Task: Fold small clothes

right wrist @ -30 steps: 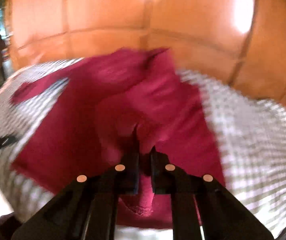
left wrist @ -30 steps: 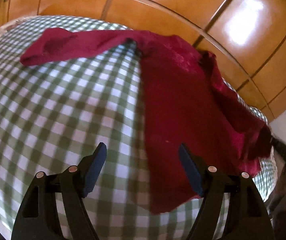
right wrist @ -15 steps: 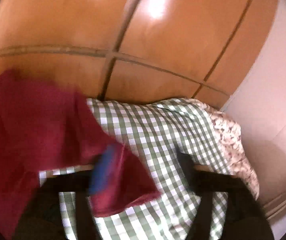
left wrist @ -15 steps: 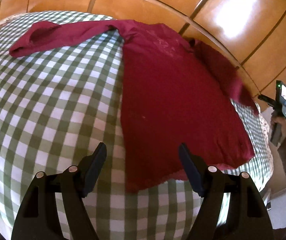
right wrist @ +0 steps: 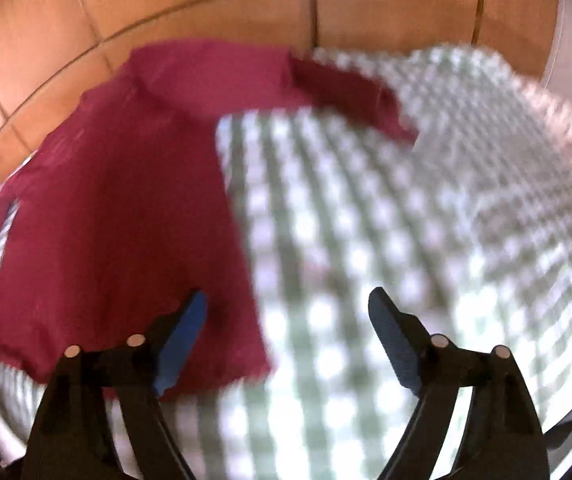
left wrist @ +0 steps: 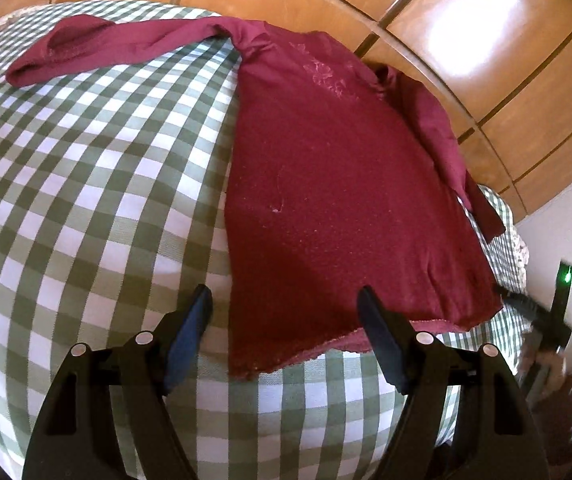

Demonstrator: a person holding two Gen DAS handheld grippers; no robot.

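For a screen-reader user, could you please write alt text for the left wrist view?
A dark red long-sleeved shirt lies spread flat on a green and white checked cloth, one sleeve stretched out to the left. The open left gripper hovers over the shirt's hem, holding nothing, with wooden panels behind.

We see bright glare on the wood panelling (left wrist: 474,36) at one o'clock — the right wrist view is motion-blurred, its edges fisheye-bent.

Right wrist view is all motion blur, so the checked cloth (right wrist: 386,220) is mush and the red shirt (right wrist: 125,200) has smeared edges, its left sleeve cut off.
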